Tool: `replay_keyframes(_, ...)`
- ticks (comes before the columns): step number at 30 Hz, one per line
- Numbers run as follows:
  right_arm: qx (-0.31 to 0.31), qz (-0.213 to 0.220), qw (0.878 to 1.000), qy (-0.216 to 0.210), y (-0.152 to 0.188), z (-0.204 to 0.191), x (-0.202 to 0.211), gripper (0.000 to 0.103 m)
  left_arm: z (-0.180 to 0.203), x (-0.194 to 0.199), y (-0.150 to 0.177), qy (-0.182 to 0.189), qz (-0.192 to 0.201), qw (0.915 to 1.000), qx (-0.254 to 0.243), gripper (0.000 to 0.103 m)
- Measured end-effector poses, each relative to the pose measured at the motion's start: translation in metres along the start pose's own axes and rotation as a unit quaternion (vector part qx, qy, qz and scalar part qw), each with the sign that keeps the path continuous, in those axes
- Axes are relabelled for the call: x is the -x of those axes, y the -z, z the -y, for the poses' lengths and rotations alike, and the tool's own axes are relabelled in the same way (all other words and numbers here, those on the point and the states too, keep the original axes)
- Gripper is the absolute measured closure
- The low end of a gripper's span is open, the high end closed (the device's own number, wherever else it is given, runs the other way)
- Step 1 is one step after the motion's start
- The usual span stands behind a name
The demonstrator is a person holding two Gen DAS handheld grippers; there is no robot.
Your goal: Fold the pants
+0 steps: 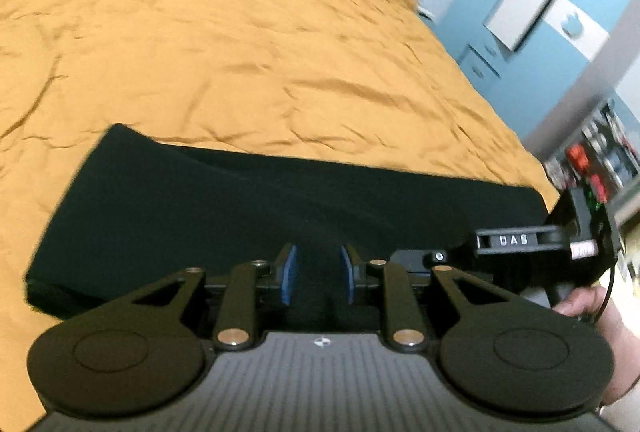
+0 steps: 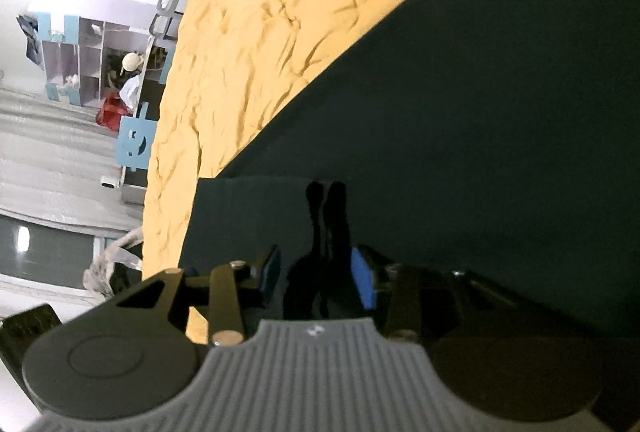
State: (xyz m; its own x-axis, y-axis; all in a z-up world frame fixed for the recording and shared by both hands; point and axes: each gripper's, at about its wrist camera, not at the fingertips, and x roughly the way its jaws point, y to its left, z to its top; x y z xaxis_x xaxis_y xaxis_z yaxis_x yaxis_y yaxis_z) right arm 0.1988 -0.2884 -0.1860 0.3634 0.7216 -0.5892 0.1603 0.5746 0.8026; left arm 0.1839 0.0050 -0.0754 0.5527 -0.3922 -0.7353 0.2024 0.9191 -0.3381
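Note:
The black pants (image 1: 240, 200) lie folded in a long band across the near part of an orange bedspread (image 1: 240, 40). My left gripper (image 1: 318, 274) hangs just over their near edge, its blue pads (image 1: 289, 276) apart, with nothing between them. My right gripper shows at the right of the left wrist view (image 1: 520, 244), held by a hand. In the right wrist view the pants (image 2: 480, 112) fill the right side, with a folded corner (image 2: 248, 200) ahead of my right gripper (image 2: 316, 280). Its blue pads (image 2: 364, 284) are apart over the cloth.
The orange bedspread (image 2: 260, 32) is wrinkled and stretches far beyond the pants. Blue and white cupboards (image 1: 540, 12) stand past the bed's right edge. Shelves with clutter (image 2: 100, 72) and a grey floor (image 2: 52, 152) lie off the bed's far side.

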Motion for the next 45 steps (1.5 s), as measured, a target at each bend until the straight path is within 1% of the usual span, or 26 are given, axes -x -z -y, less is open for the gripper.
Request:
replay_keyframes(1,0.001,-0.001,1.0,-0.002,0.0,-0.002,-0.004,0.068,-0.004,0.002,0.0,-0.002,0.003,1.0,0.005,0.077)
replay_keyframes(3,0.008,-0.003,1.0,0.002,0.0,-0.007,-0.011,0.074,-0.011,0.005,0.002,-0.008,0.011,0.9998,0.014,0.077)
replay_keyframes(4,0.009,-0.001,1.0,0.008,0.001,-0.01,-0.013,0.082,-0.013,0.008,0.003,-0.013,0.015,0.9997,0.016,0.077)
replay_keyframes(5,0.011,0.002,1.0,0.015,0.001,-0.012,-0.012,0.097,-0.015,0.011,0.004,-0.019,0.02,0.9995,0.018,0.077)
replay_keyframes(6,0.011,0.005,1.0,0.024,0.0,-0.014,-0.013,0.102,-0.017,0.015,0.005,-0.028,0.027,0.999,0.021,0.077)
replay_keyframes(8,0.022,0.012,0.999,0.031,0.0,-0.025,-0.01,0.103,-0.021,0.026,0.006,-0.047,0.045,0.9977,0.022,0.077)
replay_keyframes(10,0.052,0.021,0.998,0.024,-0.001,-0.046,-0.001,0.103,-0.026,0.038,0.004,-0.064,0.061,0.9958,0.023,0.077)
replay_keyframes(12,0.09,0.025,0.995,0.017,-0.005,-0.074,0.009,0.103,-0.032,0.051,0.004,-0.078,0.075,0.9936,0.033,0.077)
replay_keyframes(14,0.14,0.032,0.99,0.016,-0.01,-0.108,0.023,0.103,-0.039,0.063,0.004,-0.086,0.086,0.9914,0.048,0.077)
replay_keyframes(16,0.187,0.039,0.981,0.02,-0.02,-0.144,0.043,0.103,-0.043,0.072,0.004,-0.092,0.096,0.9896,0.054,0.077)
replay_keyframes(19,0.233,0.048,0.971,0.028,-0.038,-0.185,0.079,0.103,-0.046,0.086,0.004,-0.098,0.11,0.9873,0.059,0.077)
replay_keyframes(22,0.255,0.057,0.964,0.043,-0.06,-0.212,0.122,0.103,-0.046,0.09,0.002,-0.098,0.117,0.9865,0.06,0.077)
replay_keyframes(25,0.265,0.064,0.96,0.066,-0.082,-0.223,0.167,0.103,-0.041,0.085,0.0,-0.092,0.117,0.9873,0.057,0.077)
replay_keyframes(28,0.265,0.072,0.956,0.1,-0.099,-0.212,0.211,0.103,-0.034,0.073,-0.003,-0.078,0.111,0.9897,0.047,0.078)
replay_keyframes(30,0.26,0.078,0.954,0.128,-0.108,-0.192,0.239,0.103,-0.027,0.059,-0.007,-0.069,0.102,0.9918,0.035,0.08)
replay_keyframes(34,0.222,0.078,0.957,0.171,-0.127,-0.139,0.273,0.103,-0.011,0.027,-0.013,-0.054,0.076,0.9955,0.014,0.083)
replay_keyframes(38,0.176,0.075,0.959,0.211,-0.144,-0.066,0.285,0.103,0.006,-0.007,-0.014,-0.047,0.046,0.9978,-0.006,0.084)
replay_keyframes(41,0.151,0.073,0.96,0.224,-0.152,-0.014,0.282,0.103,0.013,-0.028,-0.013,-0.046,0.026,0.9985,-0.017,0.085)
replay_keyframes(43,0.147,0.068,0.961,0.226,-0.153,0.012,0.275,0.103,0.018,-0.04,-0.012,-0.049,0.016,0.9983,-0.026,0.085)
replay_keyframes(45,0.15,0.059,0.957,0.242,-0.153,0.03,0.259,0.103,0.018,-0.049,-0.008,-0.057,0.004,0.9979,-0.031,0.085)
